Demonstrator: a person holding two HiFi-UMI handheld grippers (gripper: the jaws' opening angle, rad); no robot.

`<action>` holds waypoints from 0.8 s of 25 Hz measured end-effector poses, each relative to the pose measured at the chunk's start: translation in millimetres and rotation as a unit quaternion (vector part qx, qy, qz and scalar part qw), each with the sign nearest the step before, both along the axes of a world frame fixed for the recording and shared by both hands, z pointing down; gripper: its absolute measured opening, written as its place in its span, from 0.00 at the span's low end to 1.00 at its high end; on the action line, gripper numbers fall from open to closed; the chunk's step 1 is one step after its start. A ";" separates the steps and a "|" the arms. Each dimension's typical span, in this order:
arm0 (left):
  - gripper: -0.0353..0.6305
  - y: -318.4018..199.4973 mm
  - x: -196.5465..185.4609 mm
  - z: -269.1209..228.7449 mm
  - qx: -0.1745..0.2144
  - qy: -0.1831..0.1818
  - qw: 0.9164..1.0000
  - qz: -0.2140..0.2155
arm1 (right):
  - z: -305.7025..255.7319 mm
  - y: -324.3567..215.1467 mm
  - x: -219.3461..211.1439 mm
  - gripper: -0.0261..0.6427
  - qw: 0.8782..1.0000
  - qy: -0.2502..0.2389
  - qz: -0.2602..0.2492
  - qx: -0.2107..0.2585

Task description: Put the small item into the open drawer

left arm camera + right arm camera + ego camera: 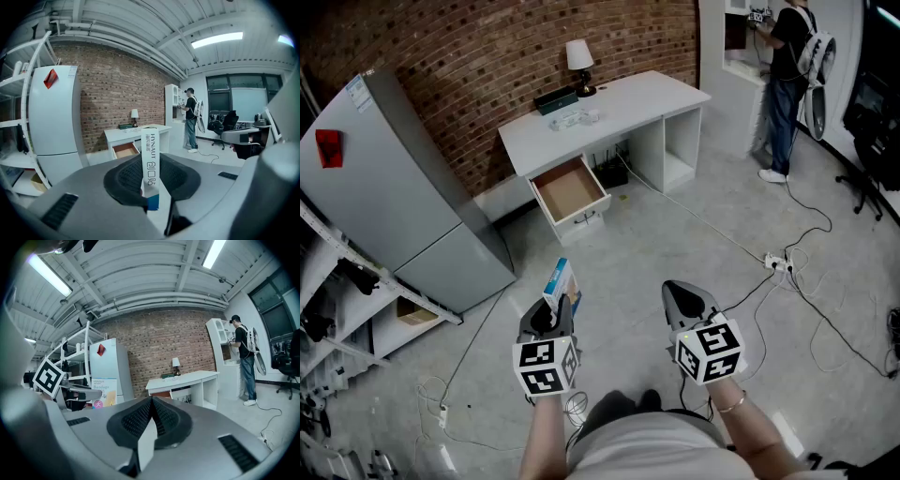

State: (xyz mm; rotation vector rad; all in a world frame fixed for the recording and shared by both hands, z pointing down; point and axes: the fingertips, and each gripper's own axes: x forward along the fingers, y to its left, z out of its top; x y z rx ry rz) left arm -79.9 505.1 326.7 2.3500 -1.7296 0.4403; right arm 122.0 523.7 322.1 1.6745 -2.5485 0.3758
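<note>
Lower centre of the head view: both forearms are reaching forward side by side, with the grippers pointing up-frame over the floor (675, 246). The left gripper (555, 309) is clamping a small box (562, 283), blue and white, standing upright between its jaws. The right gripper (684, 298) is pinching its jaws together on nothing. Further up-frame, well apart from both, the open drawer (586, 214) is sticking out of the left side of the white desk (628, 98). A grey fridge (394, 187) is standing at left and a person (787, 56) at upper right.
</note>
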 end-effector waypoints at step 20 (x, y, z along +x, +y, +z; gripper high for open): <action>0.20 -32.8 2.2 -3.1 0.004 0.004 0.999 -0.044 | 2.3 -30.4 27.0 0.05 1.000 -0.030 -0.004 -0.002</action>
